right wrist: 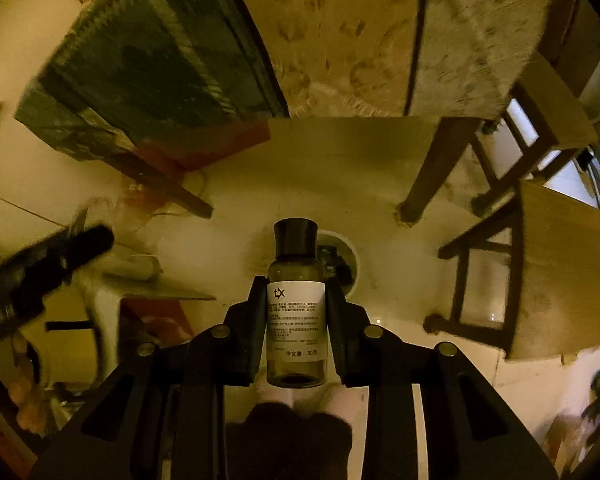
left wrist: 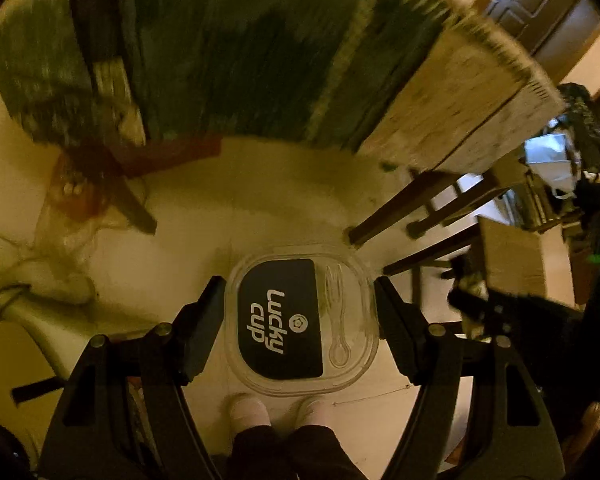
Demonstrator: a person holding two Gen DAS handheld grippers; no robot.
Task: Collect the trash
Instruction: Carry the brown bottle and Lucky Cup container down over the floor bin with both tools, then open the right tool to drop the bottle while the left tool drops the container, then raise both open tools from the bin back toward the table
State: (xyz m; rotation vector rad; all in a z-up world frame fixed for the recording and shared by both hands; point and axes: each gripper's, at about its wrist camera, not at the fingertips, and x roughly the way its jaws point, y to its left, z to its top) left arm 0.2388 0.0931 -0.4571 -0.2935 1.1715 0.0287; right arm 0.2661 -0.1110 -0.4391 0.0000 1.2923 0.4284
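Two tools in view, each carrying one item above a pale, smooth floor [left wrist: 260,200].

Left tool [left wrist: 300,312]: we see its black fingers [left wrist: 204,320] pressed against the two sides of a clear plastic container lid [left wrist: 302,320], a rounded square with a raised rim. A dark label reading "Lucky cup" covers most of it; a fork-and-spoon shape is moulded into the clear strip beside the label. The lid is held flat-on to the camera, clear of the floor. Below it we note the person's pale shoes [left wrist: 248,408].

Surroundings, left wrist view: a blurred green patterned cloth [left wrist: 220,60] hangs over furniture ahead, a fringed beige cloth [left wrist: 460,100] to its right. Dark wooden legs [left wrist: 400,208] stand on the floor just right of the lid. Open floor lies between the cloth edge and the lid.

Right tool [right wrist: 296,320]: clamped on a small smoky-translucent bottle [right wrist: 296,304], cylindrical, with a black flared cap [right wrist: 295,236] and a white printed label. It sits upright between the fingers. Behind it, a round white object [right wrist: 348,264] rests on the floor. A wooden stool [right wrist: 540,272] stands to the right, well apart.
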